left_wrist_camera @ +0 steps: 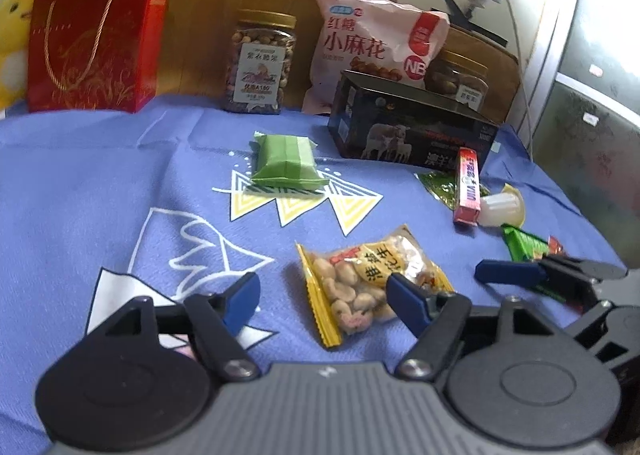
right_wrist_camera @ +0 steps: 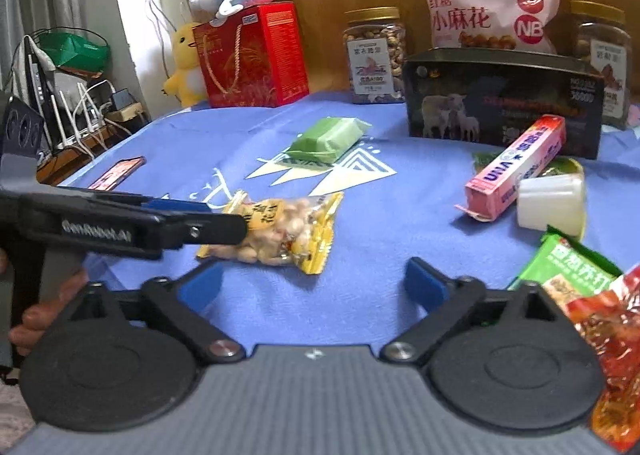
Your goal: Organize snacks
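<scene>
On blue cloth [left_wrist_camera: 100, 175], yellow peanut packet [left_wrist_camera: 372, 279] lies loose between left gripper [left_wrist_camera: 324, 295] spread jaws. Right gripper [right_wrist_camera: 312, 287] wide apart, nothing inside. Only right view shows phone [right_wrist_camera: 118, 173], red crinkled packet [right_wrist_camera: 612, 339]. Pink carton [right_wrist_camera: 516, 171] reads "UHA"; pink bag [left_wrist_camera: 376, 39] "NB".

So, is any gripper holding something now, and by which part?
Nothing is held. The left gripper stands open around the yellow peanut packet, which lies on the cloth; its pads do not press it. The right gripper is open and empty.
</scene>
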